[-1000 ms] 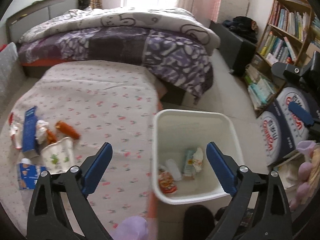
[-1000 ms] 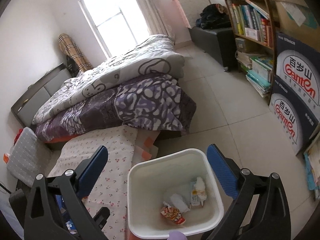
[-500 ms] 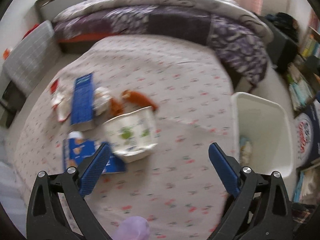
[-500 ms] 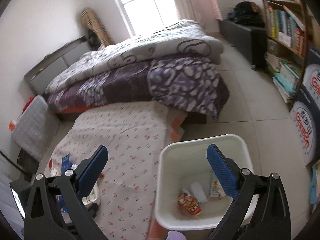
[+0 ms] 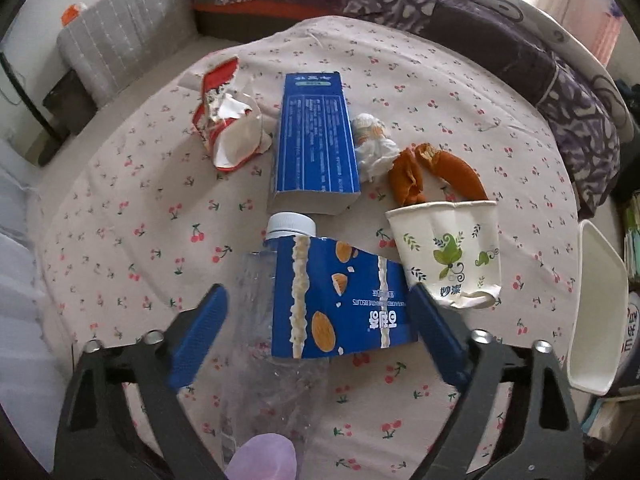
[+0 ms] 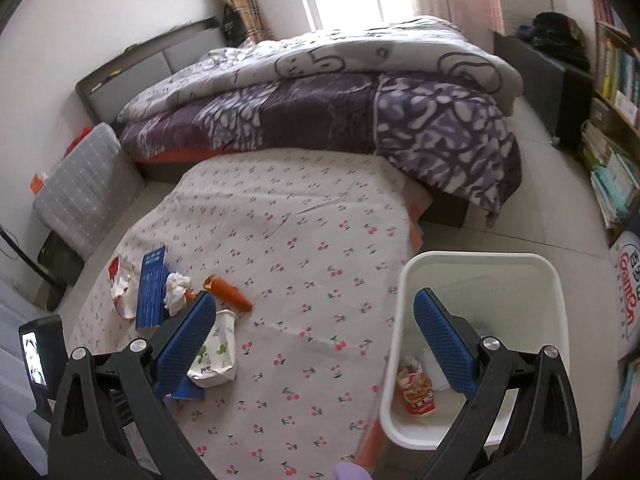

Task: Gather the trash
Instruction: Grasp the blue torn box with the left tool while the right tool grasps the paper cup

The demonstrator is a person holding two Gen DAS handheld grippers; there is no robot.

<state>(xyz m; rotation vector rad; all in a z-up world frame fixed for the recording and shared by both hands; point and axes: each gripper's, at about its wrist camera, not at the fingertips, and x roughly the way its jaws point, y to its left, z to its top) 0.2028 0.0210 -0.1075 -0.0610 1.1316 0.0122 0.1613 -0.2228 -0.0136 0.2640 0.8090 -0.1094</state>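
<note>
Much of your clear plastic bottle [image 5: 276, 344] is hard to read: its see-through body blends into the cloth, its lower end runs out of the left wrist view, and a blue almond-print carton [image 5: 340, 300] lies across it, leaving only the white cap plain. A blurred lilac shape at the bottom edge of both views cannot be identified.

Your left gripper [image 5: 318, 328] has just been closing, yet its blue pads stand apart on either side of the bottle and carton without pressing them. Your right gripper [image 6: 314, 338] is spread wide with nothing between its pads; its left finger hides part of the paper cup [image 6: 214, 350] in that view.

The remaining trash lies on the cherry-print cloth [image 5: 460, 92]: a torn red-and-white wrapper [image 5: 226, 128], a tall blue box [image 5: 314, 144], a crumpled white tissue [image 5: 374, 146], an orange wrapper [image 5: 436, 172] and the crushed paper cup touching the carton's right edge. The white bin [image 6: 480, 344] stands just off the cloth's right side, holding a red snack packet [image 6: 416, 390]; its other contents are covered by your right finger.

Beyond the cloth sit a bed with a purple-and-white quilt [image 6: 340, 100], a grey cushion [image 6: 80, 188], a window and bookshelves cut off at the right.
</note>
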